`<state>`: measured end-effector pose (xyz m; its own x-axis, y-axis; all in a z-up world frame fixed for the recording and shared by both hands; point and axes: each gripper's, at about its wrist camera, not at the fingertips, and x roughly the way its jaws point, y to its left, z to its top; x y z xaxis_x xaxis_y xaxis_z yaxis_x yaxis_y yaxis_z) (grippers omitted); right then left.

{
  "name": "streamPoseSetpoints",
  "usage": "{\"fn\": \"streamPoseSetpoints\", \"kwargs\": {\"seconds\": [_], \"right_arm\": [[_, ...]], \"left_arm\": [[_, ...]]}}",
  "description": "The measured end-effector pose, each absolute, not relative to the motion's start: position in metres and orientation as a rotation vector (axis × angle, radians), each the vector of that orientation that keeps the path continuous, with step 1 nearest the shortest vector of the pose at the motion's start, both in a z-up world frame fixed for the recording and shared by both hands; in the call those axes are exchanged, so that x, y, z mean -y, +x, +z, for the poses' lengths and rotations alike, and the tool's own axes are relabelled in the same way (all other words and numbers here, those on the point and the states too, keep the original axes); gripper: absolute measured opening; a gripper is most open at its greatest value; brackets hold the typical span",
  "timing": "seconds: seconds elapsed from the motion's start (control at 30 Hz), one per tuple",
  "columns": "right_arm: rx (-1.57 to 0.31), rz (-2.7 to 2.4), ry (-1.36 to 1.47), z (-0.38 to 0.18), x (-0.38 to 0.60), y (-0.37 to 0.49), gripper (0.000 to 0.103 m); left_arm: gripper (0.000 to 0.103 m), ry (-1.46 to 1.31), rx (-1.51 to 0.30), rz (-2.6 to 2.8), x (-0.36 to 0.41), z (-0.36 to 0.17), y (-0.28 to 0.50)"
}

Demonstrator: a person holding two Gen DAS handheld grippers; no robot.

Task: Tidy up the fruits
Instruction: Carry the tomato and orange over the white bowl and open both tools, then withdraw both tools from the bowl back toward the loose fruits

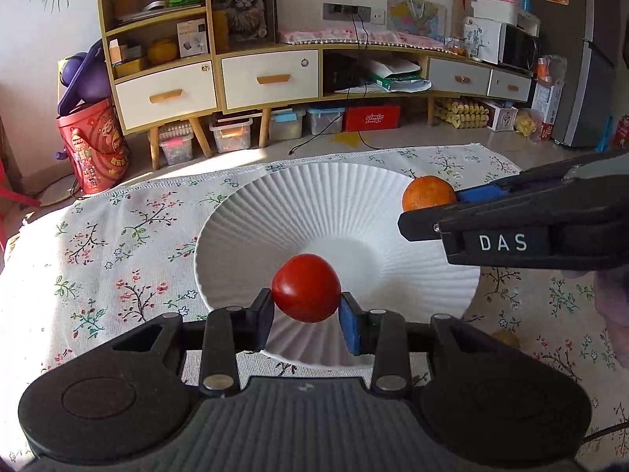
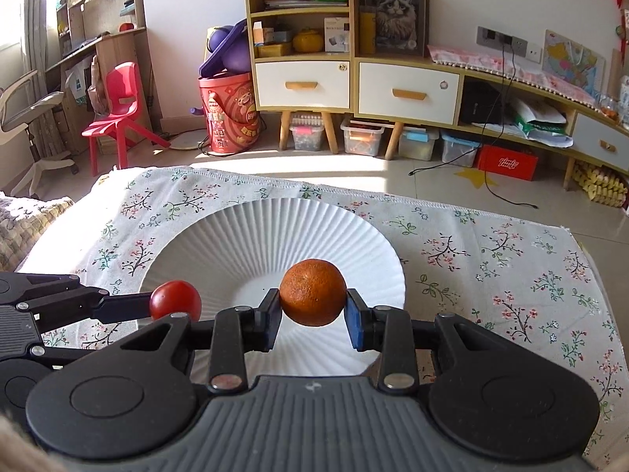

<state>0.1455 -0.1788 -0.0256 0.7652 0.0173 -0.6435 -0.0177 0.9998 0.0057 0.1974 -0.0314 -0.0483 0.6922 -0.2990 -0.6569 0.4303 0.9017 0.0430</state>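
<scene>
Tomato [image 1: 306,293] hides plate [image 1: 314,196] centre; orange [image 1: 428,192] half behind right tool [image 1: 430,212].

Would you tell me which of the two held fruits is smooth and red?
The tomato, clamped in the left gripper; the orange in the right gripper is dimpled and orange-coloured.

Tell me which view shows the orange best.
The right wrist view: the orange sits centred and whole, clamped between the right gripper pads above the white plate. The left wrist view shows it smaller, off to the right, its lower side hidden behind a gripper finger.
</scene>
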Motion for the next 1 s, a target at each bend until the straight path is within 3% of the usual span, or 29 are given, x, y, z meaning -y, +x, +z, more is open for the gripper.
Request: {"fn": "streamPoseSetpoints", "kwargs": {"seconds": [0.73,0.87,1.0], "right_arm": [[-0.763,0.021,-0.027,-0.038,0.181,0.16,0.033],[-0.748,0.022,-0.023,-0.035,0.183,0.158,0.045],[-0.736,0.02,-0.017,-0.031,0.184,0.153,0.05]], "left_arm": [[0.023,0.25,-0.71,-0.416,0.037,-0.053,0.215],[0.038,0.235,-0.715,-0.413,0.034,-0.05,0.214],[0.046,0.23,-0.713,-0.406,0.033,-0.046,0.21]]}}
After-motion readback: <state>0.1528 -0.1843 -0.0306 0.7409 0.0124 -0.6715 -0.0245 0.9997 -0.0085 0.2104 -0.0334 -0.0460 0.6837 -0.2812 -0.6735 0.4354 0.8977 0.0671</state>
